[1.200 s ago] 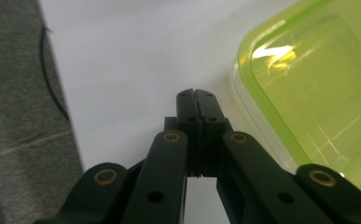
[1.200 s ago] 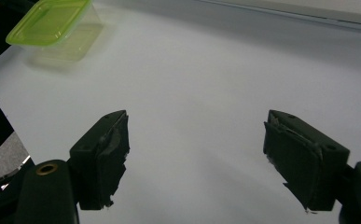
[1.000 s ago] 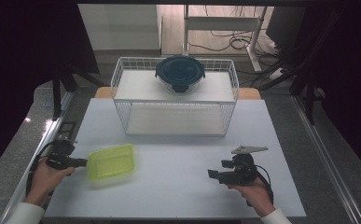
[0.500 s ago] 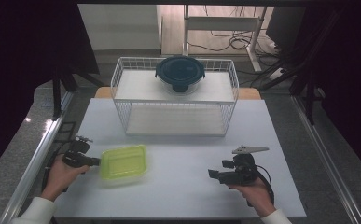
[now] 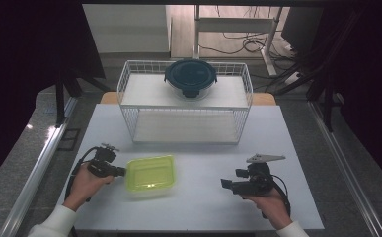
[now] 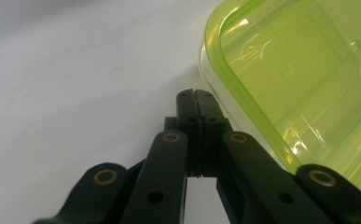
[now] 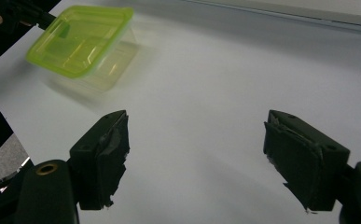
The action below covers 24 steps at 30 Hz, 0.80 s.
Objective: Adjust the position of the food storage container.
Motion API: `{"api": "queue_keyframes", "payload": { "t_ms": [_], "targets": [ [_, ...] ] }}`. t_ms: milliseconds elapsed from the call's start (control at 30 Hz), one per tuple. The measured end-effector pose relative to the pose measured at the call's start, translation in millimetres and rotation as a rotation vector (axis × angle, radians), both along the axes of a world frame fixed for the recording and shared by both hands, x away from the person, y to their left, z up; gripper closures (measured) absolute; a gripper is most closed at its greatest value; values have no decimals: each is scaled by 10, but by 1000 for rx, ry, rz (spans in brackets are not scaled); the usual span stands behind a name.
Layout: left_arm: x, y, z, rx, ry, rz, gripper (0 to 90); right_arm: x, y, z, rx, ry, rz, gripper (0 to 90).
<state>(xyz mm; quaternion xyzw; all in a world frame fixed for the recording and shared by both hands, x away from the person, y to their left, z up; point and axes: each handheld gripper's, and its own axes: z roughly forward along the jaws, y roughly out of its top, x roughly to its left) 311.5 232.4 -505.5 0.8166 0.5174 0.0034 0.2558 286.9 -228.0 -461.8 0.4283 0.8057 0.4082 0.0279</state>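
Left gripper view showed the left gripper [image 6: 195, 93] with its jaws pressed together on nothing, their side against the rim of the green container [image 6: 290, 79], which sat on the white table [image 5: 203, 207] at the person's left front. The step looked like a sideways nudge, best done low on the wall and slowly, so the light tub slid rather than tipped. The right gripper [image 7: 197, 154] waited with jaws spread, well apart. Beyond stood the wire basket [image 5: 129, 84] bearing a dark lidded bowl [image 5: 190, 76].

Left gripper [image 5: 121, 171] jaws together, right gripper [image 5: 225, 183] jaws wide apart.
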Motion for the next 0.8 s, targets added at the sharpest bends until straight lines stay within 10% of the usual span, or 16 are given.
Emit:
{"api": "queue_keyframes", "payload": {
  "t_ms": [800],
  "targets": [
    [99, -737, -77, -80, 23, -124, 899, -3, -40, 13, -8, -10, -22, 223]
  ]
}}
